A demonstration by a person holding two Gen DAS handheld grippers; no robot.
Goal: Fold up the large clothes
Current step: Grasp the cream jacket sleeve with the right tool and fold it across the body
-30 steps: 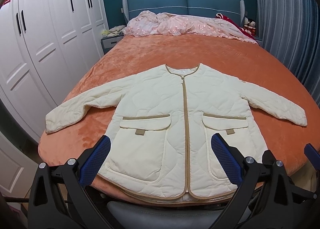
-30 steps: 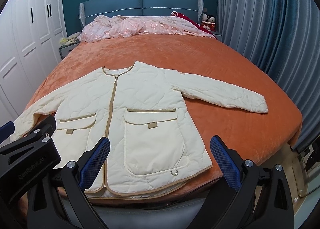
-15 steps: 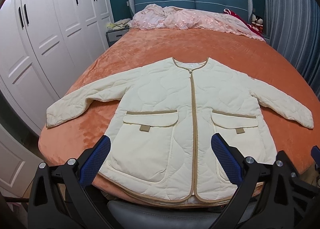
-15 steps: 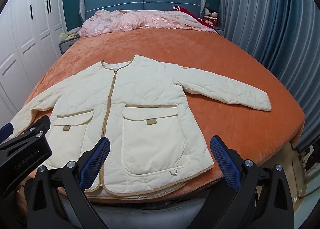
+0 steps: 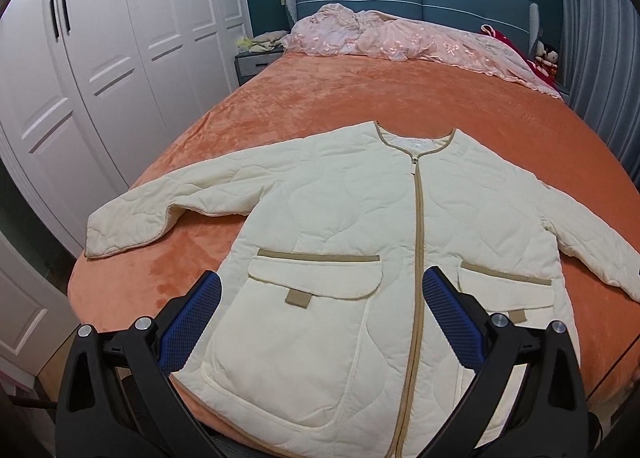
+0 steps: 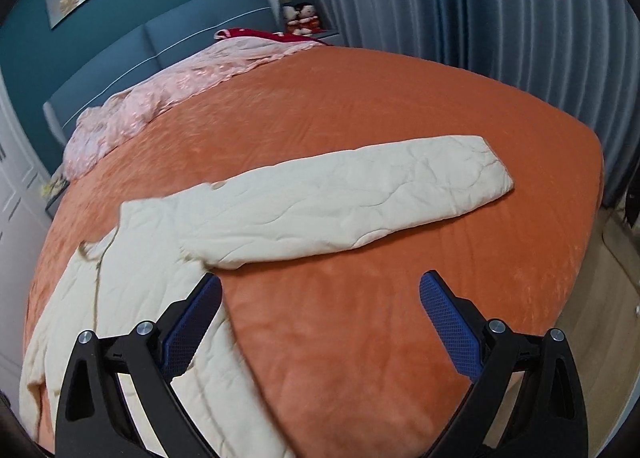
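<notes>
A cream quilted jacket with tan trim lies flat and zipped on the orange bed, both sleeves spread out. My left gripper is open and empty, hovering over the jacket's left pocket near the hem. My right gripper is open and empty above the orange blanket, just below the jacket's right sleeve, which stretches out toward the bed's right edge. The jacket body lies at the left of the right wrist view.
The orange bed has a pink quilt heaped at the blue headboard. White wardrobes stand on the left. Blue curtains hang on the right. Wooden floor shows past the bed's right edge.
The right gripper has swung right and forward, now facing the right sleeve instead of the jacket front. The left gripper has moved closer over the left pocket. Both stay open.
</notes>
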